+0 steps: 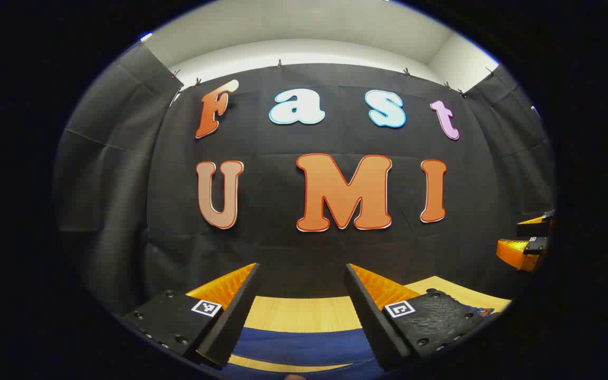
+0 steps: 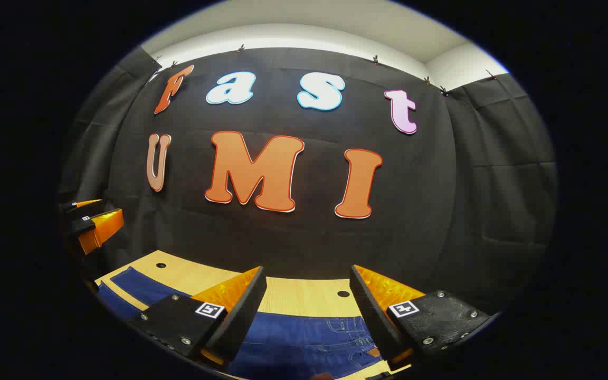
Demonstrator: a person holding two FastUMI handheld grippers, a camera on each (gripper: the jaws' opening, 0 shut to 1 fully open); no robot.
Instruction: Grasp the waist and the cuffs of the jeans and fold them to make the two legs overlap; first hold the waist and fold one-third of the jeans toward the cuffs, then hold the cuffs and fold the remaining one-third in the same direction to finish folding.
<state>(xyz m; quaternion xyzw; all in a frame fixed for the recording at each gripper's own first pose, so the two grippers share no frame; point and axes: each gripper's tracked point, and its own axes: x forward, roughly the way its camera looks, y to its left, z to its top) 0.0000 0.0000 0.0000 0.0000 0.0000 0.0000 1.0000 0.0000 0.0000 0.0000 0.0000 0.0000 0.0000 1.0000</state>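
In the left gripper view, the left gripper (image 1: 302, 311) hangs above the wooden table (image 1: 304, 311) with its fingers spread wide and nothing between them. A strip of the blue jeans (image 1: 298, 345) lies flat on the table just below the fingertips. The right gripper (image 1: 525, 245) shows far off to the side, above the table's edge.

In the right gripper view, the right gripper (image 2: 308, 311) is likewise wide open and empty, held over the table (image 2: 304, 295). The jeans (image 2: 309, 343) lie spread beneath it, the stitched waist part under the fingers and a leg running off toward the left gripper (image 2: 95, 227).

Folding seems not yet begun. To grasp well, each gripper should probably descend onto the fabric's edge, pinching both layers before lifting.
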